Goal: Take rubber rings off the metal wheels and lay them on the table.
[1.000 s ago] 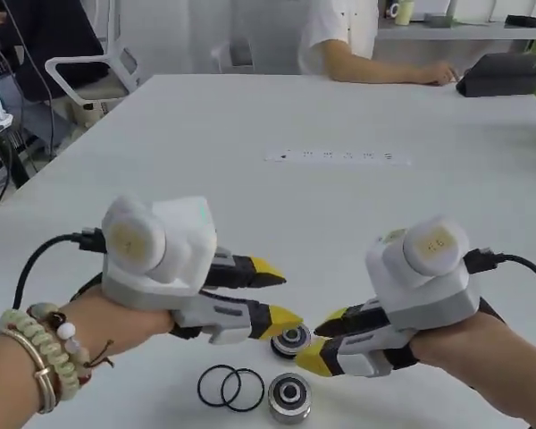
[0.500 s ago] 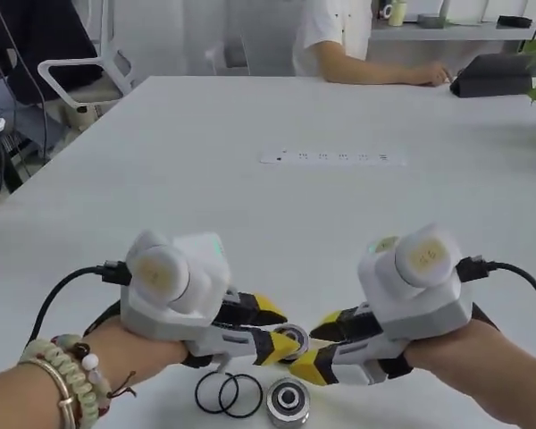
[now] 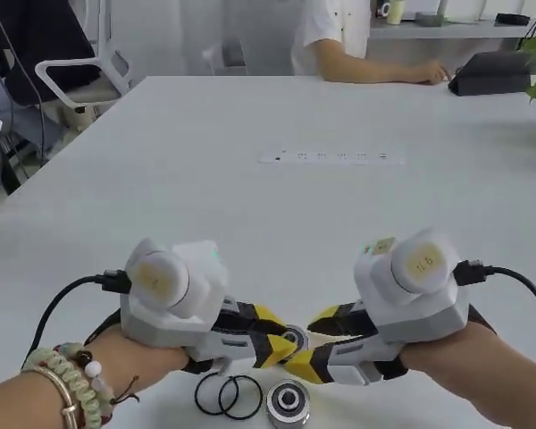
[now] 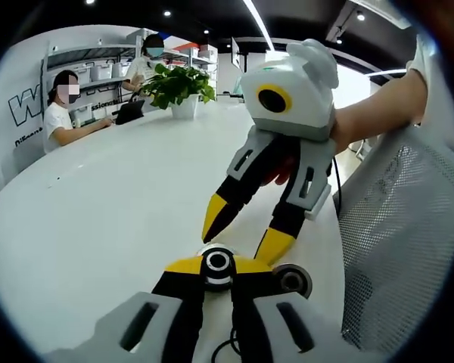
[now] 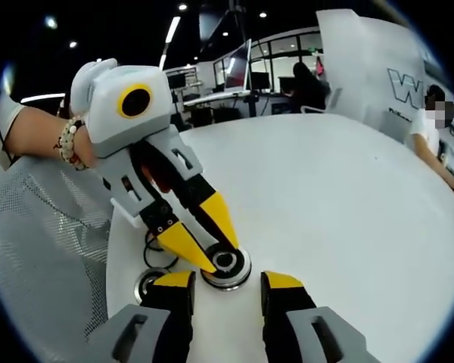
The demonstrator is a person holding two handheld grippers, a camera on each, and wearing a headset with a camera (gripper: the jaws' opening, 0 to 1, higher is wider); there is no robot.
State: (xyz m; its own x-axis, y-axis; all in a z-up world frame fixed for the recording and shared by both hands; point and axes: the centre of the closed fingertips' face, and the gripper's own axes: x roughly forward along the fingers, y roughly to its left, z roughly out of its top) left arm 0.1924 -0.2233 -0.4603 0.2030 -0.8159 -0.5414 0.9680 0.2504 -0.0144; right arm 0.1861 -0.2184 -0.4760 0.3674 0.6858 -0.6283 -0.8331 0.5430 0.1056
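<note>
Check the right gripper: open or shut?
Open. Right gripper shows yellow-tipped fingers apart, facing the round silver metal wheel in the left gripper.

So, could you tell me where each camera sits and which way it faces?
Head view: on the person's head, looking forward and down at the table; left forearm and right forearm show, holding the left gripper and right gripper.
Left gripper view: on the left gripper, looking along its jaws, shut on a metal wheel, towards the right gripper; the right forearm shows.
Right gripper view: on the right gripper, looking along its open jaws towards the left gripper; the left forearm shows.
Shared: both gripper views show the metal wheel.
</note>
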